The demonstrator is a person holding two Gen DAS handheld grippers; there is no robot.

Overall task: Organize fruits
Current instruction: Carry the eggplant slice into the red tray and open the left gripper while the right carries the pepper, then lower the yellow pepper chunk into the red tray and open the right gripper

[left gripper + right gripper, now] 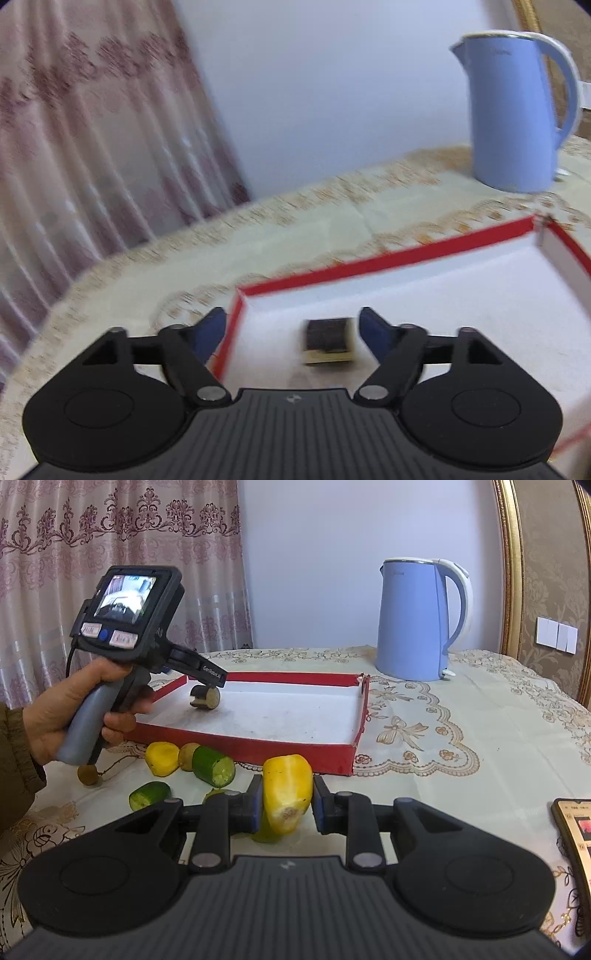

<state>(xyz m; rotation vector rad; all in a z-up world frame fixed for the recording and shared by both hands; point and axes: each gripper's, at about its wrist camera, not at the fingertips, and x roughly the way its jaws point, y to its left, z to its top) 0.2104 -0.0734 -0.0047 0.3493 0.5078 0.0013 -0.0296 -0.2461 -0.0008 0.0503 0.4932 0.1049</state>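
A shallow red-rimmed tray with a white floor (pixel 243 740) (pixel 388 258) lies on the table. A dark eggplant piece (pixel 328 341) (pixel 205 698) rests inside it at the left. My left gripper (pixel 291 328) is open above that piece, apart from it; it also shows in the right wrist view (pixel 207 675). My right gripper (pixel 287 805) is shut on a yellow pepper piece (pixel 287 792), in front of the tray. A second yellow piece (pixel 161 758), a kiwi (pixel 187 755) and two green cucumber pieces (pixel 214 766) (pixel 149 794) lie on the cloth.
A blue kettle (pixel 417 620) (pixel 517 114) stands behind the tray. A small brown fruit (pixel 88 774) lies under the left hand. A phone (pixel 576 834) lies at the right edge. A curtain hangs at the left.
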